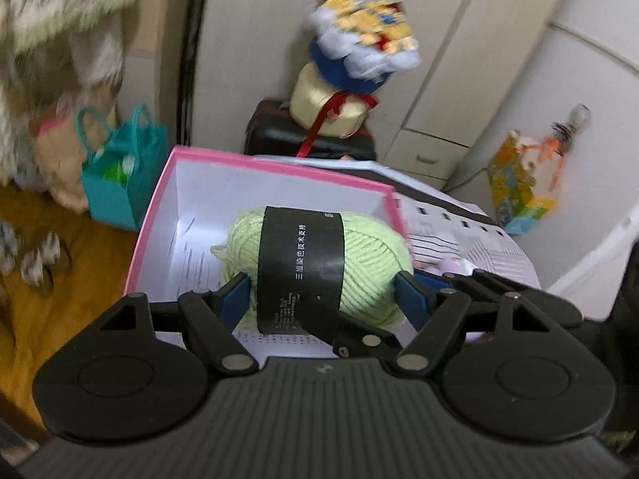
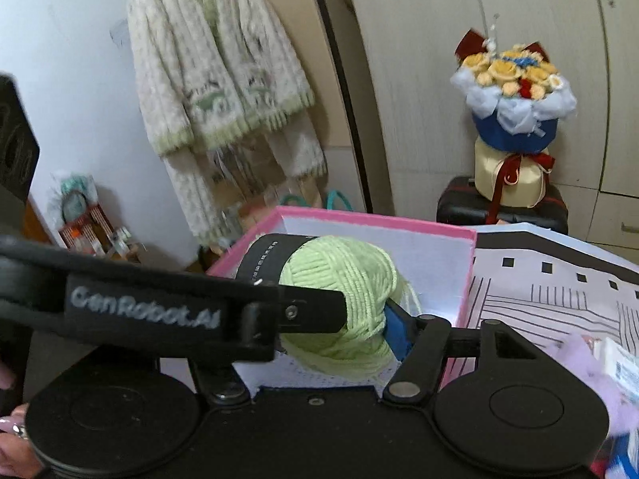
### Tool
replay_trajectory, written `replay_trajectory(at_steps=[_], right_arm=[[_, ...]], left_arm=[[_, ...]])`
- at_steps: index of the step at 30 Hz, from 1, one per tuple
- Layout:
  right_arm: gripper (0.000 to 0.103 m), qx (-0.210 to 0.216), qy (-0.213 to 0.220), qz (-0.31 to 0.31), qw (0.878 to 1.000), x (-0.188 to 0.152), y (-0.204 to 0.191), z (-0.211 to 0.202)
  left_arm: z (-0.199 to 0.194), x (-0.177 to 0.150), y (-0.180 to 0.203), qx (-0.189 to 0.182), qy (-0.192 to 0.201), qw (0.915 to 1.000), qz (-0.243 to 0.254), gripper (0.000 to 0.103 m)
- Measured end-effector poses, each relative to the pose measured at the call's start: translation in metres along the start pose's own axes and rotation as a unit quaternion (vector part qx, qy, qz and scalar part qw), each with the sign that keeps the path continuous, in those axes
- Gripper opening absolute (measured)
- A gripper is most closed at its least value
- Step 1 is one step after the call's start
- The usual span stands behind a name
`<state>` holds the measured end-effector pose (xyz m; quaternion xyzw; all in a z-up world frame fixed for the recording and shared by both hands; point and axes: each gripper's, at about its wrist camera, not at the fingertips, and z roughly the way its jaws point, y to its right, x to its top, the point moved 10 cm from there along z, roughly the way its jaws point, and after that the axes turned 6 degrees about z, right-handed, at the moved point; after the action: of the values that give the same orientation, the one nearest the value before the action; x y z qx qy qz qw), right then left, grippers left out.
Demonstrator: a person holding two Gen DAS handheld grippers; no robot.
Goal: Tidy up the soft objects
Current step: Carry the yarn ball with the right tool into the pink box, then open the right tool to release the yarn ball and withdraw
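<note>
A light green yarn ball (image 1: pixel 361 263) with a black paper band sits between the blue pads of my left gripper (image 1: pixel 319 291), which is shut on it above the open pink box (image 1: pixel 275 167) with a white inside. In the right wrist view the same yarn ball (image 2: pixel 343 279) hangs over the pink box (image 2: pixel 375 221). The left gripper's arm with a strap crosses in front of it. One blue pad (image 2: pixel 395 331) of my right gripper touches the yarn; its other finger is hidden, so its state is unclear.
A patterned white sheet (image 2: pixel 551 291) covers the surface right of the box. A flower bouquet (image 2: pixel 515 92) stands on a dark case behind. A teal bag (image 1: pixel 120 183) stands on the wooden floor at left. A knitted cardigan (image 2: pixel 215 80) hangs on the wall.
</note>
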<state>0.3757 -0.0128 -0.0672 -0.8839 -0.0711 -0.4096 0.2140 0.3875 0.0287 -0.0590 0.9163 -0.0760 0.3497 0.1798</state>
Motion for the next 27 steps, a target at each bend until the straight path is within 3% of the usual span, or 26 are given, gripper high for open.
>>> replay_trajectory(at_steps=[4,12,16,20,23,27], right_arm=[[0.071,-0.018,-0.025,-0.015,0.999,0.001,0.001,0.024],[0.071,-0.069,-0.048,-0.061,0.995,0.002,0.005,0.039],[0.071,-0.094,-0.058,-0.088,0.990,0.005,0.008,0.045],[0.067,-0.092,-0.067,-0.092,0.989,0.002,0.005,0.048],[0.067,-0.114,-0.058,-0.104,0.986,0.003,0.007,0.046],[0.067,-0.101,-0.051,-0.090,0.989,-0.001,0.007,0.029]], left_arm=[[0.020,0.000,-0.017,0.001,-0.015,0.9989,-0.045,0.075],[0.043,-0.006,-0.027,-0.006,-0.030,0.9973,-0.067,0.073],[0.049,-0.008,-0.030,-0.016,-0.031,0.9958,-0.084,0.060],[0.049,-0.010,-0.028,-0.025,-0.026,0.9961,-0.081,0.056],[0.049,-0.011,-0.031,0.002,-0.019,0.9974,-0.070,0.055],[0.032,-0.011,-0.033,0.008,0.001,0.9983,-0.058,0.056]])
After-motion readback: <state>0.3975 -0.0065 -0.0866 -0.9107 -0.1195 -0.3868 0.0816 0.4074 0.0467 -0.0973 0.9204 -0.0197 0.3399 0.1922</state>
